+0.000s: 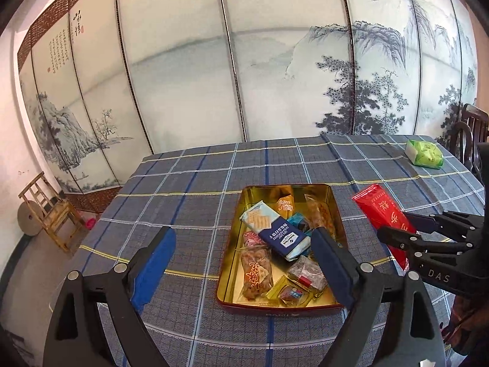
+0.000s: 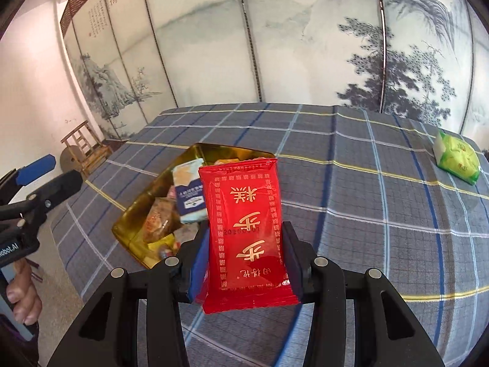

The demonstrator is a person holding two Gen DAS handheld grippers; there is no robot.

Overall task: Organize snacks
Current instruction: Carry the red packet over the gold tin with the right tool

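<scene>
Right gripper: I have my right gripper (image 2: 244, 263) clamped on the red foil snack packet with gold characters (image 2: 246, 229); its blue pads press both long edges near the packet's near end, and the packet stands up out of the jaws, above the cloth.
Red packet, place: in my left wrist view the red packet (image 1: 377, 211) sits just right of the gold-lined rectangular tin (image 1: 337, 211), held clear of the table.
Left gripper: my left gripper (image 1: 244, 263) is spread wide with nothing between the blue pads; its right finger hangs over the tin's near right corner.
Tin contents: a blue-and-white cracker pack (image 1: 276, 229) lies across several small wrapped snacks.
Table: a grey-blue checked tablecloth (image 1: 189, 183) covers it.
Green packet: a green-and-white wrapped snack (image 1: 424, 153) lies at the far right of the table, well apart from the tin.
Left view only: the whole inside of the tin, and my right gripper from its side.
Right view only: the packet's printed face and the clamp on it; at the left edge, a hand (image 2: 23, 293) on the left gripper's handle.
</scene>
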